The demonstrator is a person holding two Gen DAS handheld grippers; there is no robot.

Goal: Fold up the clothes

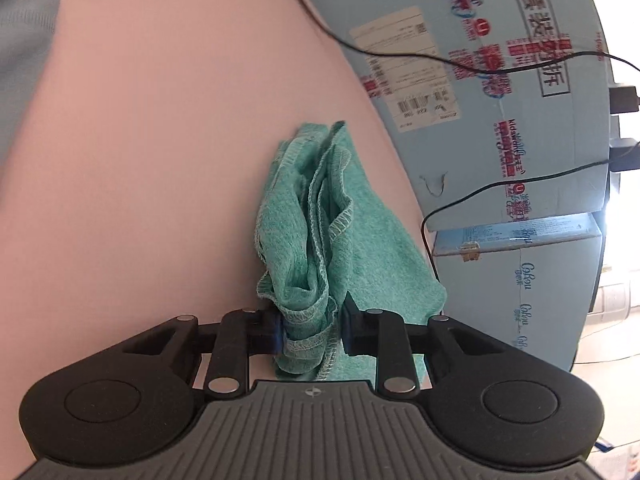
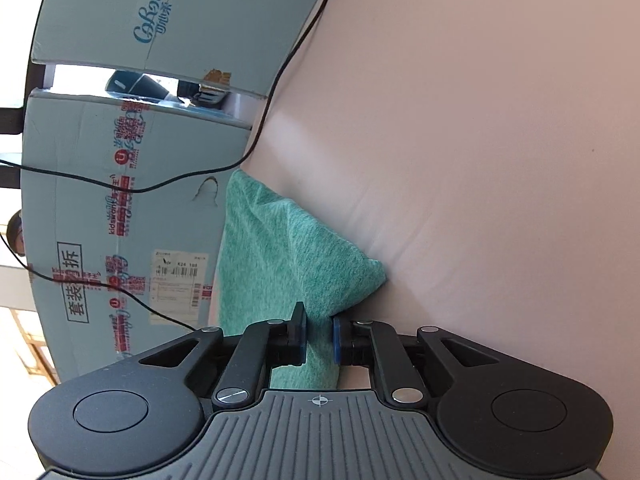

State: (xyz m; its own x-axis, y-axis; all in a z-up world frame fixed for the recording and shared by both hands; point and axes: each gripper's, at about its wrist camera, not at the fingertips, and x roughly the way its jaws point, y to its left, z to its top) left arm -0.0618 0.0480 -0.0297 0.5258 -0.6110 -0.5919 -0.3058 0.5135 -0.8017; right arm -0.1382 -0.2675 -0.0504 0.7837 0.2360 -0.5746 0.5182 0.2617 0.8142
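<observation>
Teal knit garment [image 1: 352,240] bunched on pink sheet [image 1: 160,160], right at the edge nearest blue cardboard box [image 1: 520,120]; touching the box or only beside it, cannot tell. Left gripper [image 1: 310,332] clamped on a wad of several hemmed layers, overlock stitching visible between the pads. Right gripper [image 2: 319,338] pinching a smooth single fold of the same cloth [image 2: 288,248], jaws nearly together with fabric sandwiched. Handling guess: light, soft, fully limp, no stiffness to hold a shape, so will sag and drape from whichever two points carry it. Fleecy or terry-like surface, likely decent friction against the pads, low slip risk; not fragile. Left grip looks poor for folding: multiple layers gathered at once, edges twisted, hard to say which hem is which. Better to hold at a single hem corner or a seam end on each side, well apart, so the panel hangs flat when lifted and spread. Stitched hems thicker than body cloth, so firmer purchase there. Right side closer to that already, pinch sitting on a clean fold near a corner. Black cable [image 1: 400,56] running across the box just beside the cloth: snag risk if the garment gets swung that way. Gray fabric [image 1: 24,40] at far corner of the sheet, well apart, not in play.
</observation>
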